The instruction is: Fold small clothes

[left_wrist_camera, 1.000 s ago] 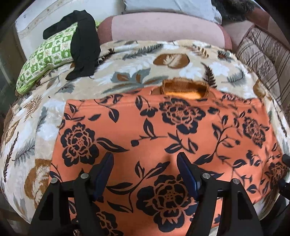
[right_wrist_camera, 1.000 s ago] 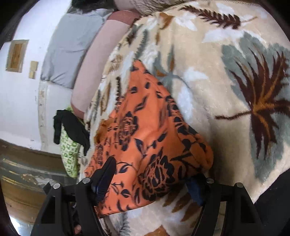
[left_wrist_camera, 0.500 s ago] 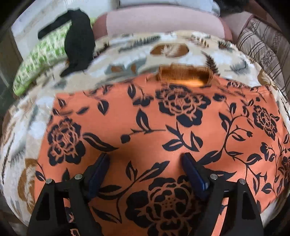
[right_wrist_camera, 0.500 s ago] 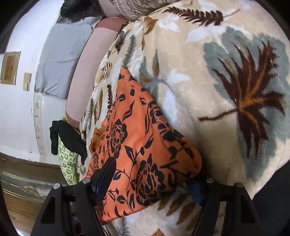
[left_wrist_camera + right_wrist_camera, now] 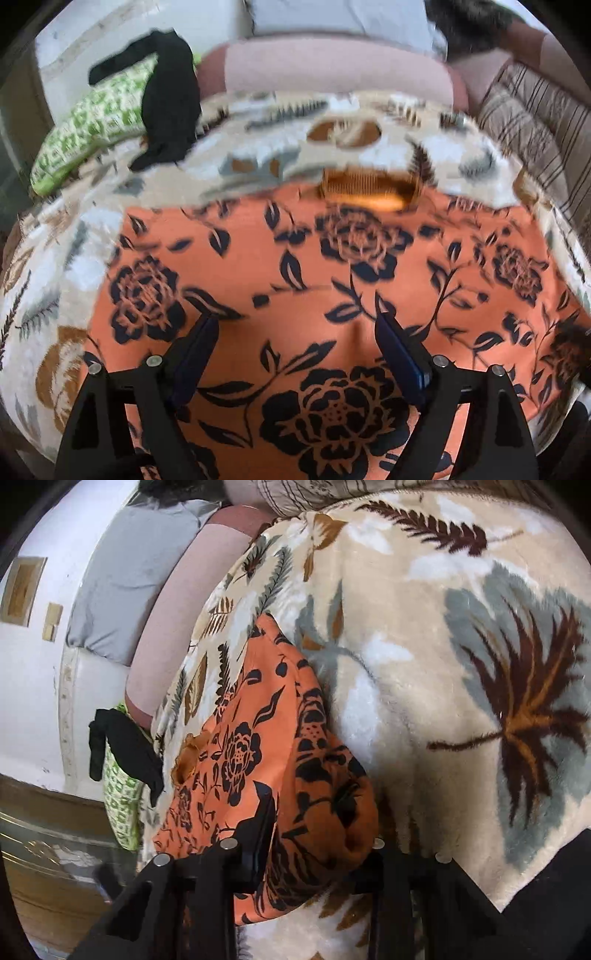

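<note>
An orange garment with black flowers (image 5: 295, 280) lies spread flat on a leaf-patterned blanket (image 5: 258, 147), its ribbed neck opening (image 5: 369, 184) at the far edge. My left gripper (image 5: 295, 332) is open, with both fingers resting over the near part of the cloth. In the right wrist view the same garment (image 5: 240, 746) shows from its right side, with its near edge bunched up. My right gripper (image 5: 317, 834) has narrowed around that bunched edge, and the right finger is mostly hidden by the cloth.
A black garment (image 5: 170, 99) lies over a green and white pillow (image 5: 92, 122) at the far left. A pink bolster (image 5: 332, 70) and a grey pillow (image 5: 332, 14) line the headboard. A striped cushion (image 5: 535, 122) sits at the right. The blanket (image 5: 461, 664) stretches right of the garment.
The right gripper's fingers have closed in on the garment's bunched right edge. The left gripper has pulled back a little and stays open over the cloth.
</note>
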A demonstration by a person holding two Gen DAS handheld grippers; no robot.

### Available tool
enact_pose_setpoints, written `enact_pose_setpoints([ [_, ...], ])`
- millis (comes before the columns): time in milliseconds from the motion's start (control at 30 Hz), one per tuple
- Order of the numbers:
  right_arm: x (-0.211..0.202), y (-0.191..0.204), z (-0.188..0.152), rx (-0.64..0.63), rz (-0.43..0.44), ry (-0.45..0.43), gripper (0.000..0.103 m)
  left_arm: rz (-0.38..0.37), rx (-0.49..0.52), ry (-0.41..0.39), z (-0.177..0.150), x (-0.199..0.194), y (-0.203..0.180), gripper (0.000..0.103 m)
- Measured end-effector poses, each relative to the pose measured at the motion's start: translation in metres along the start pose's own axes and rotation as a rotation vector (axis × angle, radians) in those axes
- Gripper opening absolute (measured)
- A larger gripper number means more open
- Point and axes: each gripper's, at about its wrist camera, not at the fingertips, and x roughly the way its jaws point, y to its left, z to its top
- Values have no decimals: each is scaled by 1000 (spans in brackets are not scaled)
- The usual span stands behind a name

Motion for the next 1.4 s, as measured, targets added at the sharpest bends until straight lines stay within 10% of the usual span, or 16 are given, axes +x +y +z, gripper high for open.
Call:
enact_pose_setpoints([
  [167,11,0,-2,-3,-5,0,52,23,50,41,-15,27,-4,92],
  [267,15,15,0,-89,-39,5,21,-3,28,64,-10,26,0,91],
  [500,-13,110,-10,-368,-47,-81,15,-57,-126,-100,-11,-45,65,90],
  [833,41,312,-180,-873,149,50,20,86,-555,-200,-94,-122,242,90],
  [933,136,306,-226,-926,110,314,66,41,-624,-139,-108,-108,257,90],
  [1233,83,259,-173,-760,152,193,77,-230,-545,-118,-91,-94,203,90],
  [1400,80,233,-156,-683,170,218,78,-217,-488,-38,-73,-69,169,90],
])
